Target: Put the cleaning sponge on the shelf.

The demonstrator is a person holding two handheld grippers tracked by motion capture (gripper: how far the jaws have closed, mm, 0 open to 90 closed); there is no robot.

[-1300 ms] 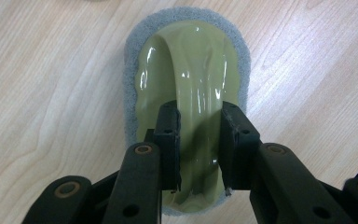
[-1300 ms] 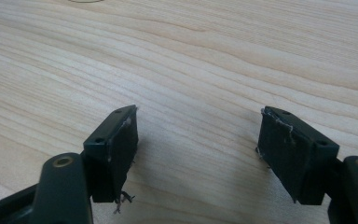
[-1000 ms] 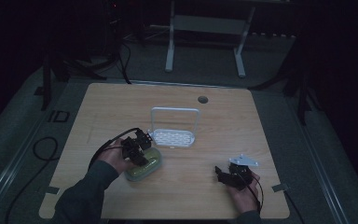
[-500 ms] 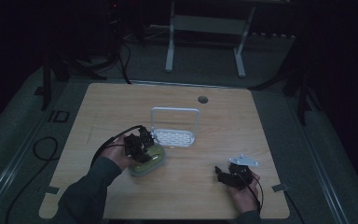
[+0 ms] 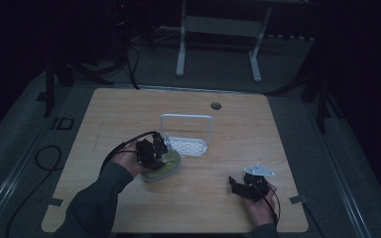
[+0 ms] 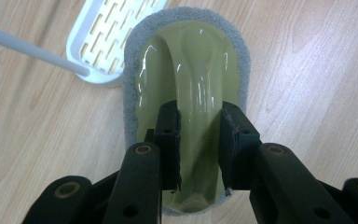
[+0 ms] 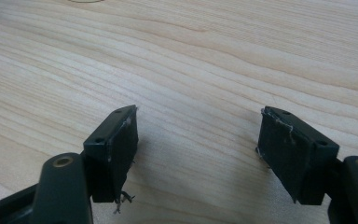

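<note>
Nothing much has shifted: my left gripper still clamps the ridge of the olive-green plastic scrubber with grey sponge base, beside the white slotted tray; right gripper gapes empty.

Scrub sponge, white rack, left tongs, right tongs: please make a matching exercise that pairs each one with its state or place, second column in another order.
Things:
1. scrub sponge
2. white rack
3. left tongs
4. right tongs

States:
A. open above bare wood
B. shut on the green handle ridge
C. olive green top, grey pad below
D. slotted tray with an upright frame, beside the sponge

Pairs: 1-C, 2-D, 3-B, 4-A
</note>
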